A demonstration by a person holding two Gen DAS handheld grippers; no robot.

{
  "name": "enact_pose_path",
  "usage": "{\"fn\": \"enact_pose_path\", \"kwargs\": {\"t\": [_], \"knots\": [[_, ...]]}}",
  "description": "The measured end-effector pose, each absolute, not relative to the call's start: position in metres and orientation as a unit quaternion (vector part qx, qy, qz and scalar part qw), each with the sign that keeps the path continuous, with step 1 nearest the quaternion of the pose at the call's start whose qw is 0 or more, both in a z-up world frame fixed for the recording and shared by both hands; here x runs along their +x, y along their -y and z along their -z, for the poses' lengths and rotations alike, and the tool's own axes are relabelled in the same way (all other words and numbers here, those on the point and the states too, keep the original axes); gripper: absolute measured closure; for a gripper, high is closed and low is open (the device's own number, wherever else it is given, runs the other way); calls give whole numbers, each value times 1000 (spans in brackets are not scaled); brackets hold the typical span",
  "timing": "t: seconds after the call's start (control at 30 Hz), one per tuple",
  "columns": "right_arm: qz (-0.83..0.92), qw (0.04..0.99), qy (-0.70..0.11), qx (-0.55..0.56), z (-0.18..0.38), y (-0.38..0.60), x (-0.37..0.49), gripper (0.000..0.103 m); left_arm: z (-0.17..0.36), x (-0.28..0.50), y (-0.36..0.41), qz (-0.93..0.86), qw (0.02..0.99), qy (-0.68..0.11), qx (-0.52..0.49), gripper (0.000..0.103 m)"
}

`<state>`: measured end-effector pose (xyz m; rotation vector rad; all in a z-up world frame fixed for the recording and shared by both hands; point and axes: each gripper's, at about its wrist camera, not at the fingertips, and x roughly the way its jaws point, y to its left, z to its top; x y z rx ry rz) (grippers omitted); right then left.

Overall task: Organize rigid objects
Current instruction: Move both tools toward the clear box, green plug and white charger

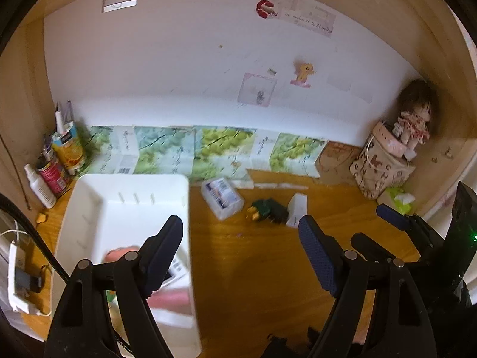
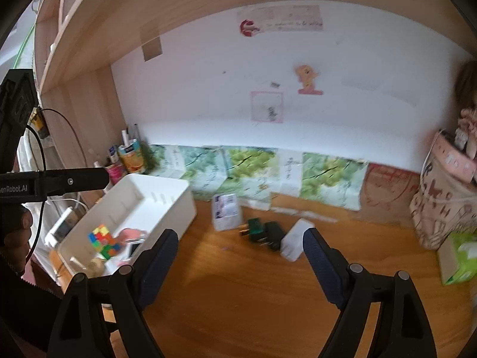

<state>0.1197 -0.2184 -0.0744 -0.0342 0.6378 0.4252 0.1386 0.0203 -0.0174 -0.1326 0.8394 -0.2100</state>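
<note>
In the left wrist view the left gripper hangs over the wooden desk with its jaws spread wide and nothing between them. The white bin sits under and beyond its left finger, long axis running away from the camera toward the back wall; its contents are blurred, only something pinkish showing. Beyond the fingertips, well clear of them, three loose items lie in a rough row across the desk: a clear plastic box with a blue-and-white label, tilted with its long axis slanting from upper left to lower right; a dark green plug adapter just to its right, its prongs pointing left and toward the camera; and a small white box touching or almost touching the adapter's right side. The right gripper enters at the right edge, its blue pad visible. In the right wrist view the right gripper is likewise released and empty above bare wood. The adapter and white box lie just past and between its fingertips, the clear plastic box farther back, and the bin to the left, holding a colourful puzzle cube.
</note>
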Motion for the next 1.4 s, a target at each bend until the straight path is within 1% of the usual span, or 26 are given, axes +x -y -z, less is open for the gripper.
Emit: {"fn": "enact_pose_path", "kwargs": {"t": [0.23,0.43,0.53,0.57,0.67,0.77,0.93,1.03,1.4], "knots": [[-202,931,-304,-30,72,234,148,17,25,165,3,110,908,-398,-72,20],[-211,923,-318,-50,77,231,174,17,37,197,21,120,903,-411,-45,20],[-220,920,-320,-59,82,227,184,17,46,216,26,112,894,-431,-37,20],[-219,919,-322,-64,85,224,188,17,51,225,28,107,886,-450,-40,20],[-215,915,-335,-65,93,220,198,17,67,248,29,93,862,-495,-60,20],[-219,909,-349,-57,102,218,209,17,80,262,31,88,846,-521,-74,20],[-191,897,-395,-45,125,220,230,17,103,281,32,54,827,-556,-67,20],[-179,881,-438,-23,141,224,244,17,117,293,28,37,813,-576,-78,20],[-159,826,-538,61,198,233,274,17,160,329,20,-9,774,-621,-122,21]]}}
